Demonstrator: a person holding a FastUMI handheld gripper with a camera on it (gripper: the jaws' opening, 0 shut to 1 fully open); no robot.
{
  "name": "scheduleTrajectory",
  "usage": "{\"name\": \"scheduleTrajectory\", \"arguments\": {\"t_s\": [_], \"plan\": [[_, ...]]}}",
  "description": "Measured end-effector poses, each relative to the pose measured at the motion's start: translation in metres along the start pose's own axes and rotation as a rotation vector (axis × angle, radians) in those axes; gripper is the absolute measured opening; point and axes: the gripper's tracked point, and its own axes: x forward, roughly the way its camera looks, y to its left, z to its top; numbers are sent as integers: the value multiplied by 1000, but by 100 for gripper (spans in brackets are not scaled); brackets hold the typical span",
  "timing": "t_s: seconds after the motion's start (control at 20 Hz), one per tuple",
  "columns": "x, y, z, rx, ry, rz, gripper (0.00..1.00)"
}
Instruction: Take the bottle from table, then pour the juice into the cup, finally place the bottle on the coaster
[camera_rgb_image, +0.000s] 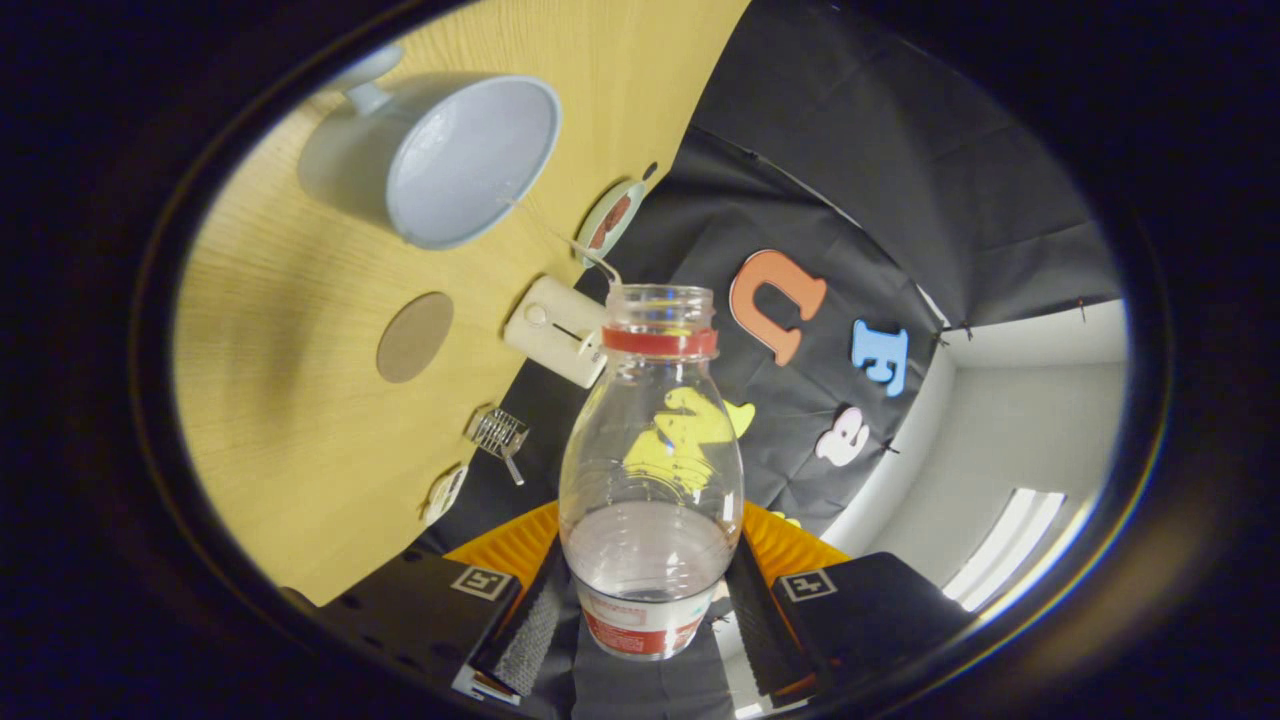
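Nearest to me, my gripper (648, 610) has its two fingers (530, 625) pinching one clear plastic bottle (650, 470) between them, one finger pressed on each side of its lower body near the label. The bottle has no cap; a red ring circles its neck, and a little clear liquid sits low in its body. The whole view is tilted, so the table (300, 450) stands like a wall to the left of the fingers.

Beyond the bottle's mouth and to the left I count one pale blue cup (450, 160) with a handle, its open mouth turned toward me. A thin thread of liquid arcs from the bottle's mouth toward the cup's rim. Between the cup and the fingers lies one round brown coaster (414, 336), flat on the table, apart from the cup.

Along the table's far edge I count four more things: one small round dish (610, 220), one cream-coloured box (555, 330) just behind the bottle's neck, one small metal clip-like object (497, 433), and one small white disc (445, 492).

The table is light wood with fine grain. Behind it hangs black cloth (850, 150), the booth's wall. To the right of the fingers I see a pale wall (1040, 420) and one bright strip light (1010, 545).
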Motion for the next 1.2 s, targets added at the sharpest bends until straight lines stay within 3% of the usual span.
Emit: {"name": "scheduleTrajectory", "arguments": {"t_s": [0.9, 1.2], "plan": [[3, -18, 8, -123, -24, -31, 82], [1, -8, 7, -90, -12, -12, 82]]}}
